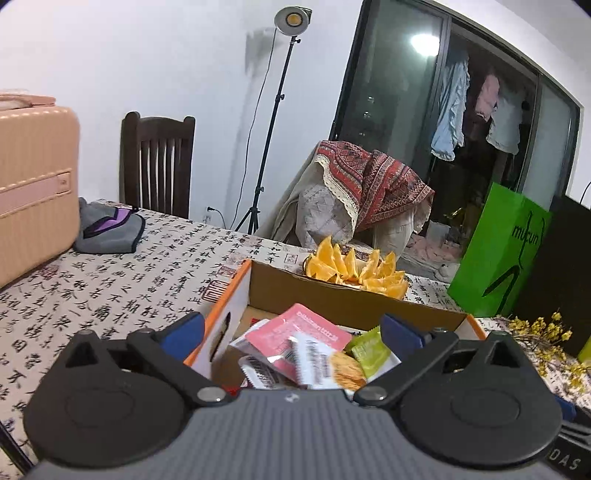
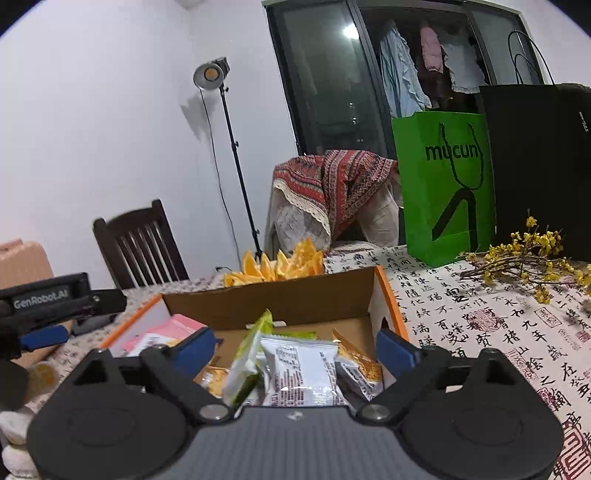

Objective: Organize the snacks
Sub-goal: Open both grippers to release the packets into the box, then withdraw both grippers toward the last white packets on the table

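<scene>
Brimming cardboard box [image 2: 280, 302], assorted snack packets [image 2: 301, 373]

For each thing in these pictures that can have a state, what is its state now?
Left gripper: open, empty, over the box.
Right gripper: open, empty, over the box.
Box: open on top, holds snack packets.
Pink packet: sealed, lying on the other packets.
Oranges: cut in wedges, behind the box.
Lamp: on.
Green bag: upright.

Left gripper [image 1: 291, 332] jaws wide apart, hovering over cardboard box [image 1: 343, 301]. Pink packet [image 1: 301, 330] tops the snack pile inside. Orange wedges [image 1: 356, 269] just behind box.
</scene>
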Tool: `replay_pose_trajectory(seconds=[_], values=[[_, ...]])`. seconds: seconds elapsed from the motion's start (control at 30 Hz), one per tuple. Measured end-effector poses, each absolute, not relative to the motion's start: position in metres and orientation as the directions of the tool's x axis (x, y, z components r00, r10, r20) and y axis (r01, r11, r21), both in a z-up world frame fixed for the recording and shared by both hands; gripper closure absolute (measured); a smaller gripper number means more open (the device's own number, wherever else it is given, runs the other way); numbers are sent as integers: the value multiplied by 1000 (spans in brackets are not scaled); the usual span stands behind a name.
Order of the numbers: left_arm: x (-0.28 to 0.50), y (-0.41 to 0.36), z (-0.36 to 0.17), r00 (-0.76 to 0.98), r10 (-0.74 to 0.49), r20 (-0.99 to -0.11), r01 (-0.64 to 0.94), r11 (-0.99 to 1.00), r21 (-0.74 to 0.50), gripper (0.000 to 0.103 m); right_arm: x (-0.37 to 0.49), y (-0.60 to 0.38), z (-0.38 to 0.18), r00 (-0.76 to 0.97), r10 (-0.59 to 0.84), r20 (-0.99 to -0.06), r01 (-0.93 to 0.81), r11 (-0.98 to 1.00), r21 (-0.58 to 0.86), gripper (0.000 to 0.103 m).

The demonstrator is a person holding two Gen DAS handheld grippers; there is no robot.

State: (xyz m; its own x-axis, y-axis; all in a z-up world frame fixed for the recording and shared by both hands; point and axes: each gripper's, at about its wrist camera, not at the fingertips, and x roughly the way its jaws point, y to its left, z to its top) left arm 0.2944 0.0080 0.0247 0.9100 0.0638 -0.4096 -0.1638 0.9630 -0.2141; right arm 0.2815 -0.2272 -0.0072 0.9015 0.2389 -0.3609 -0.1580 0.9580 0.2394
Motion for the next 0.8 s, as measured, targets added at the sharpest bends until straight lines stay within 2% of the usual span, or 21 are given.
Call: replay_pose_trajectory(seconds=[0.03, 0.3, 0.57, 0.8], values=[[289, 10, 28, 909, 66, -411, -168, 961, -218, 0, 280, -228, -6, 901, 240, -361, -159, 957, 241, 0], [247, 28, 40, 885, 78, -459, -172, 971, -168, 0, 267, -218, 5, 902, 238, -360, -183, 966, 180, 0], [210, 58, 14, 846, 88, -526, -162, 982, -96, 0, 240, -199, 18, 884, 264, -385, -237, 965, 116, 0], [176, 93, -13, 841, 109, -531, -170, 983, -66, 0, 212, -186, 17, 839, 330, -432, -316, 943, 107, 0]])
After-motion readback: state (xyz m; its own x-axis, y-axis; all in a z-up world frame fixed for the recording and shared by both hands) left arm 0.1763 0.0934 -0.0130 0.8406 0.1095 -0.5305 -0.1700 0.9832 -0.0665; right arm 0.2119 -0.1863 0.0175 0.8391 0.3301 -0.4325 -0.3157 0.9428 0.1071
